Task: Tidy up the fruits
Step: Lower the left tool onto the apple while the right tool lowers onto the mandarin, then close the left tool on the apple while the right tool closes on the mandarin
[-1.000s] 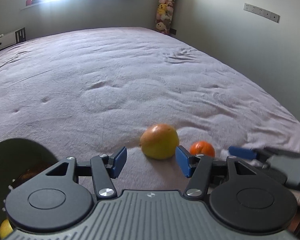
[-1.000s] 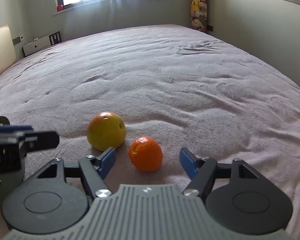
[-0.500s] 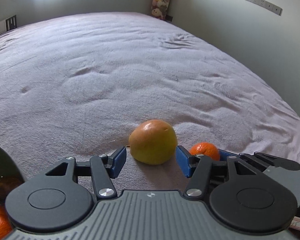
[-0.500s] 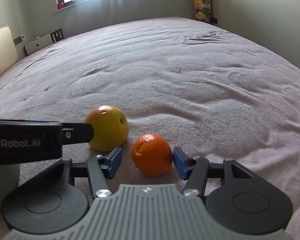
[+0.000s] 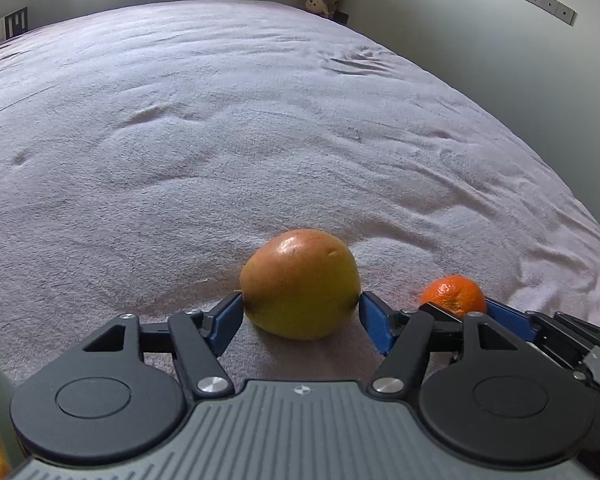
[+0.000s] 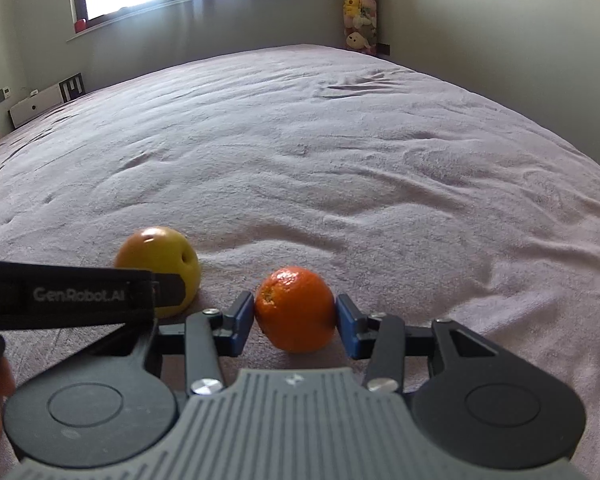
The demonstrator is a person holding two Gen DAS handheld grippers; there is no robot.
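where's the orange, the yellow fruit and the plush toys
orange [image 6: 296,309], right wrist view, middle of its peel
yellow fruit [image 5: 299,283], left wrist view, middle of its skin
plush toys [image 6: 355,12], right wrist view, middle of the stack in the corner

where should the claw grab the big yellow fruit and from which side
Grip the yellow fruit across its widest middle, coming in low and level from the near side, as the left claw does now. It lies on the bedspread with its blunt ends pointing sideways, so a blue pad sits at each end. The orange beside it is far enough off, already between the right claw pads.
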